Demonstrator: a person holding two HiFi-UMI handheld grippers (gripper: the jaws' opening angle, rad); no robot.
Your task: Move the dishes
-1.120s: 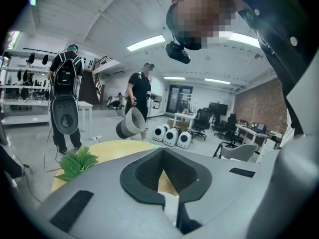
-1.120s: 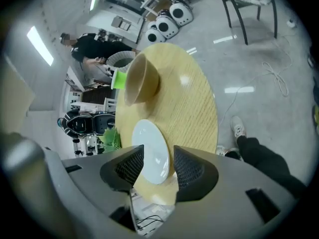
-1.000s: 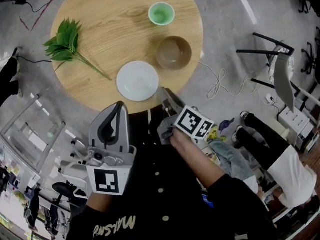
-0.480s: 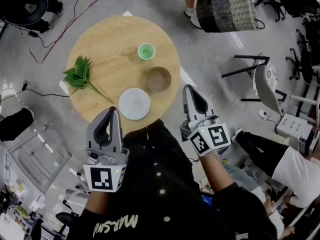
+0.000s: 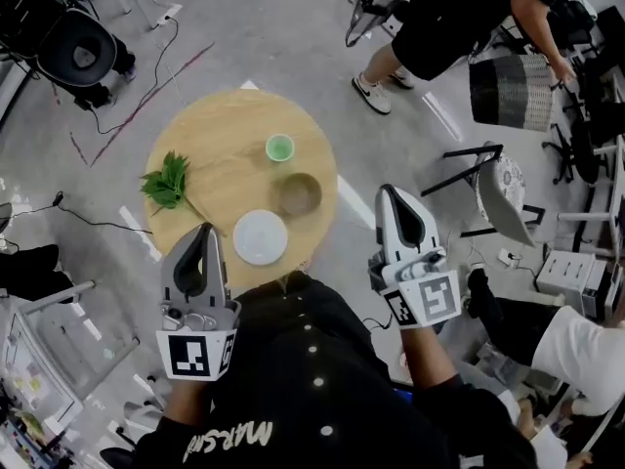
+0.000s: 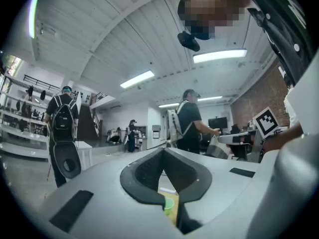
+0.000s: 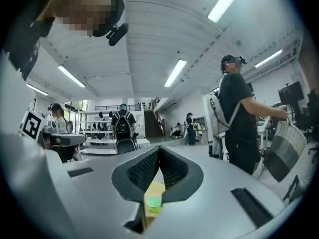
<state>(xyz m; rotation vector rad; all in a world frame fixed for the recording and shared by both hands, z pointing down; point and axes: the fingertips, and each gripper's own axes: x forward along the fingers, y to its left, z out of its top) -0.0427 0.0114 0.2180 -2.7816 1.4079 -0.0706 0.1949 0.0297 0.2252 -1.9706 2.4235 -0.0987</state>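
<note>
A round wooden table (image 5: pixel 225 130) stands below me in the head view. On it are a small green cup (image 5: pixel 280 148), a brown bowl (image 5: pixel 298 193) and a white plate (image 5: pixel 260 236) close to the near edge. My left gripper (image 5: pixel 204 233) is held up at my chest, short of the table, jaws shut and empty. To the right of the table, over the floor, my right gripper (image 5: pixel 390 192) is also shut on nothing. Both gripper views point out across the room. The green cup (image 6: pixel 168 204) (image 7: pixel 153 202) shows low between the jaws in each.
A green leafy sprig (image 5: pixel 168 182) lies on the table's left side. A person (image 5: pixel 439 18) stands beyond the table beside a wicker basket (image 5: pixel 513 91). A black-framed chair (image 5: pixel 493 189) is at the right, an office chair (image 5: pixel 73 47) at the far left, cables on the floor.
The table now looks smaller and farther below. My right gripper has come away from the table's near edge, up and to the right. A standing person has entered at the top.
</note>
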